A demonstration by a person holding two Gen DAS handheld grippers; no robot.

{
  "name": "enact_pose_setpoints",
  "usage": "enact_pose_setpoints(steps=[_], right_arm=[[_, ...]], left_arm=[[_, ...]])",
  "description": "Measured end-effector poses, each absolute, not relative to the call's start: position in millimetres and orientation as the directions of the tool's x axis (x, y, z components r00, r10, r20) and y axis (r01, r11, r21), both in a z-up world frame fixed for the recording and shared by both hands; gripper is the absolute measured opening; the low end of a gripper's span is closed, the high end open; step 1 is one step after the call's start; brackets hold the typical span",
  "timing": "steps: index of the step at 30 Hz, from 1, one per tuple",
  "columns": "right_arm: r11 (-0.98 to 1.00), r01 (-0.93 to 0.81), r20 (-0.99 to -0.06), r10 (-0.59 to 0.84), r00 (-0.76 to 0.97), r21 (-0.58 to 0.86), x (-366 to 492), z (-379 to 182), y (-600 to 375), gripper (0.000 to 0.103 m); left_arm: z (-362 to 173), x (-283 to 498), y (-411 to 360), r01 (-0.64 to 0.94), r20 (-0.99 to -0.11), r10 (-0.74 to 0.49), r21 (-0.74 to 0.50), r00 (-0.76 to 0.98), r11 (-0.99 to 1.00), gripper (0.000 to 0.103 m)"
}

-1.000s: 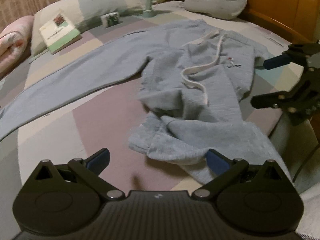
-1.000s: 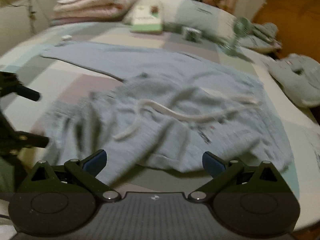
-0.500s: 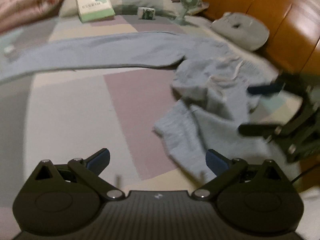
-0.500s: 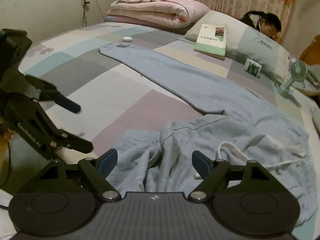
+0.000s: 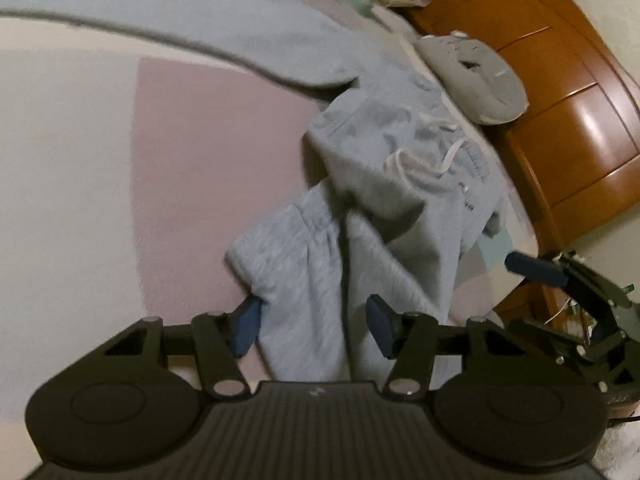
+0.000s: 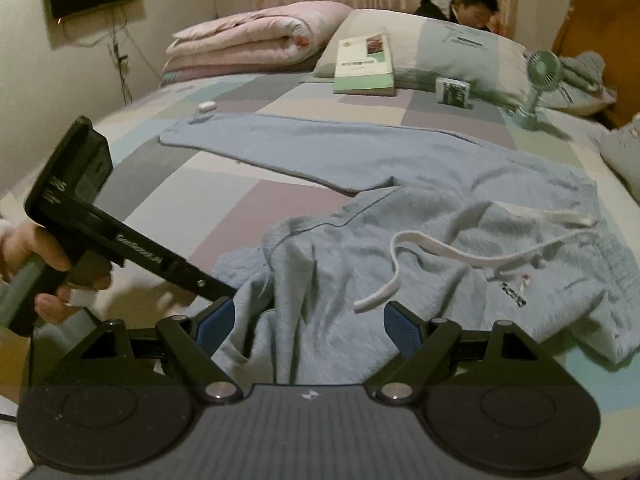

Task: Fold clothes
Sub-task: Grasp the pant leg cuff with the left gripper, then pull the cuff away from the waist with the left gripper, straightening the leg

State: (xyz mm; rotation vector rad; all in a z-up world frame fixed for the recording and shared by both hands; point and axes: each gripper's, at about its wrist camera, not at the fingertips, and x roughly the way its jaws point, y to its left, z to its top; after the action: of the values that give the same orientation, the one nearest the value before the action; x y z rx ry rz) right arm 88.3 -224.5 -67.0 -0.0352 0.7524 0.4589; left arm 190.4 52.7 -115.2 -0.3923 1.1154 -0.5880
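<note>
The grey sweatpants point(image 6: 420, 216) are lying crumpled near the bed's point(image 6: 168, 184) near edge, 1 leg stretching flat toward the far corner; the left gripper point(image 5: 314, 324) is closing its jaws around the bunched cuff, pads not yet pressing; the right gripper point(image 6: 310, 326) is holding its jaws apart over cloth; a book point(image 6: 364, 62), fan point(image 6: 538, 84) and folded quilt point(image 6: 248, 42) are crowding the pillow point(image 6: 448, 52) end; patchwork sheet is lying bare along the left edge.
</note>
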Motion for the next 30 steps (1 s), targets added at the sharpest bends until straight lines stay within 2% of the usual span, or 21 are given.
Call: enact_pose_setpoints(steps=[4, 6, 8, 9, 10, 13, 17, 21, 30], right_arm=[[0.907, -0.381, -0.656, 0.400, 0.640, 0.181, 92, -73, -239, 0.086], [0.910, -0.361, -0.656, 0.401, 0.640, 0.203, 93, -77, -245, 0.086], [0.912, -0.344, -0.657, 0.401, 0.638, 0.223, 94, -81, -251, 0.086], [0.913, -0.337, -0.658, 0.401, 0.638, 0.229, 94, -83, -253, 0.086], [0.915, -0.329, -0.660, 0.399, 0.637, 0.235, 94, -85, -255, 0.086], [0.921, -0.304, -0.663, 0.387, 0.641, 0.244, 95, -87, -262, 0.086], [0.928, -0.286, -0.660, 0.371, 0.653, 0.238, 94, -85, -269, 0.086], [0.934, -0.267, -0.665, 0.356, 0.657, 0.236, 95, -85, -273, 0.086], [0.942, -0.262, -0.685, 0.332, 0.648, 0.208, 100, -84, -262, 0.087]], left_arm=[[-123, 205, 49, 0.215, -0.673, -0.651, -0.619, 0.350, 0.755, 0.055], [-124, 204, 50, 0.194, -0.670, -0.646, -0.624, 0.365, 0.757, 0.049], [-122, 198, 45, 0.222, -0.701, -0.598, -0.559, 0.389, 0.799, 0.023], [-121, 194, 42, 0.240, -0.721, -0.564, -0.511, 0.403, 0.825, 0.014], [-119, 193, 40, 0.239, -0.739, -0.533, -0.477, 0.412, 0.846, 0.010], [-106, 193, 43, 0.210, -0.749, -0.502, -0.457, 0.434, 0.864, 0.009], [-76, 181, 67, 0.206, -0.734, -0.406, -0.352, 0.544, 0.913, 0.008], [-50, 165, 113, 0.117, -0.700, -0.271, -0.260, 0.661, 0.958, 0.008], [-28, 144, 219, -0.128, -0.656, -0.045, -0.215, 0.754, 0.968, 0.009]])
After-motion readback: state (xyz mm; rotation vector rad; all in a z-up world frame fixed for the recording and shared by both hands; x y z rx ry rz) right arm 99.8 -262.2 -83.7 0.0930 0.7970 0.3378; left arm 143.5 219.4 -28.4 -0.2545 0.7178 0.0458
